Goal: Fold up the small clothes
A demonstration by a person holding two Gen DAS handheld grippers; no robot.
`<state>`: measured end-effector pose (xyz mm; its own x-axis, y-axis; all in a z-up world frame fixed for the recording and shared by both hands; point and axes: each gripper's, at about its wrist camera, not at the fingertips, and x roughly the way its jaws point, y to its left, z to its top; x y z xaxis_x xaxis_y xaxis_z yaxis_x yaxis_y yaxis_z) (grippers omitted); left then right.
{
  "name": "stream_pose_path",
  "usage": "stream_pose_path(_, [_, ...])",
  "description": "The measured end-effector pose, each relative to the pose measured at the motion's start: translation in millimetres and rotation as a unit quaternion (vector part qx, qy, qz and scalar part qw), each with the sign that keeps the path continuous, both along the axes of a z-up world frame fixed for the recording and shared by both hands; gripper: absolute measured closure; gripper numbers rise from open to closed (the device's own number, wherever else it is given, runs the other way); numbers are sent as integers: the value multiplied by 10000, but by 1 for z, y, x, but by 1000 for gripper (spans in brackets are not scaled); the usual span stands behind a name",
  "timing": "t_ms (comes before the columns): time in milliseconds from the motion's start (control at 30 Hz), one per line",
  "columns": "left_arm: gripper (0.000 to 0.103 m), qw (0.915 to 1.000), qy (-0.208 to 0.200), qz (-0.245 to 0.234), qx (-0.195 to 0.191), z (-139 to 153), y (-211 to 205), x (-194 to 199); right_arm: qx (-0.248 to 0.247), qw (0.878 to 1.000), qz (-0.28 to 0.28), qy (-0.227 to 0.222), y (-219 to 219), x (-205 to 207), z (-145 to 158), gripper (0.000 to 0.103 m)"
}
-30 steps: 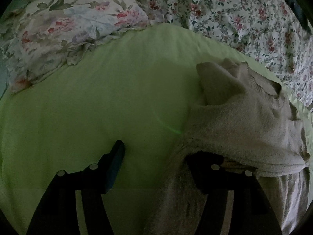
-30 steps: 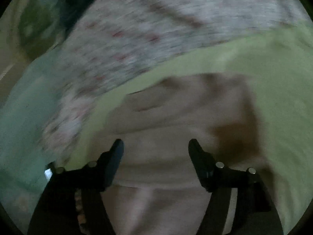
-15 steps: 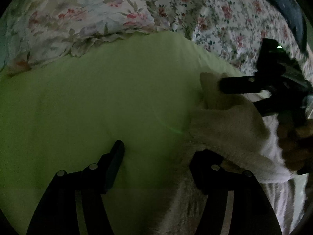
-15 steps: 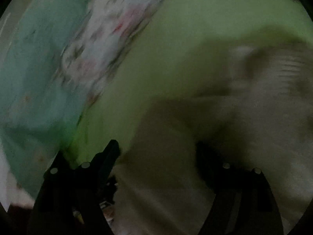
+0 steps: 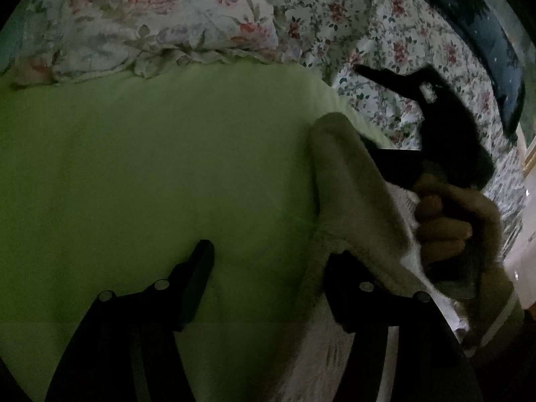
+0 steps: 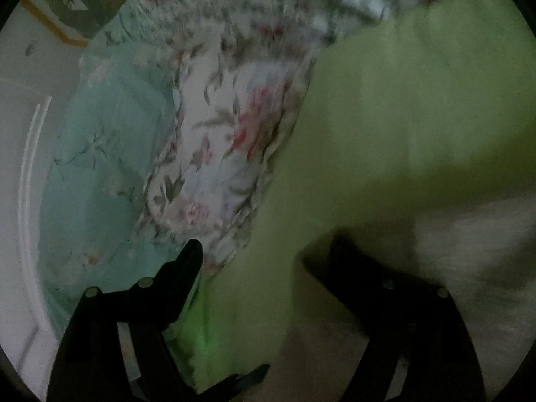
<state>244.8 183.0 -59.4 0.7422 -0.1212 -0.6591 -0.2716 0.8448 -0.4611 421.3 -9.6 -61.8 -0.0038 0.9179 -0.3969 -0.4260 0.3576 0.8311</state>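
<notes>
My left gripper (image 5: 268, 268) sits low over the green sheet (image 5: 150, 174), its jaws spread apart. One finger (image 5: 197, 268) rests over bare sheet; the other is against the edge of the beige sweater (image 5: 348, 181), with the knit draped over its tip. Nothing is pinched between them.

The sweater lies to the right of my left gripper, on the sheet, and one fold of it stands up in a ridge. Just beyond that ridge I see my right hand (image 5: 445, 231) wrapped around the handle of the right gripper (image 5: 385, 114). One dark finger points out over the floral quilt (image 5: 385, 33); the other goes in behind the raised cloth.

In the right wrist view, which is blurred, my right gripper's jaws stand wide apart. One finger (image 6: 187, 268) hangs over the sheet's edge, and the other is dark against the sweater (image 6: 469, 268). I cannot tell whether it is under the cloth or only beside it.

Farther off, a floral pillow (image 5: 150, 16) lies at the far edge of the sheet, next to the quilt.
</notes>
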Motion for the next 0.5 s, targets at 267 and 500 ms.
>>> stream_pose_path(267, [45, 9989, 391, 127, 226, 9, 3, -27, -722, 9853, -1145, -1046, -128, -45, 59, 23])
stream_pose_path(500, [41, 9967, 535, -200, 571, 22, -10, 0, -1623, 9388, -2828, -1109, -292, -118, 55, 23])
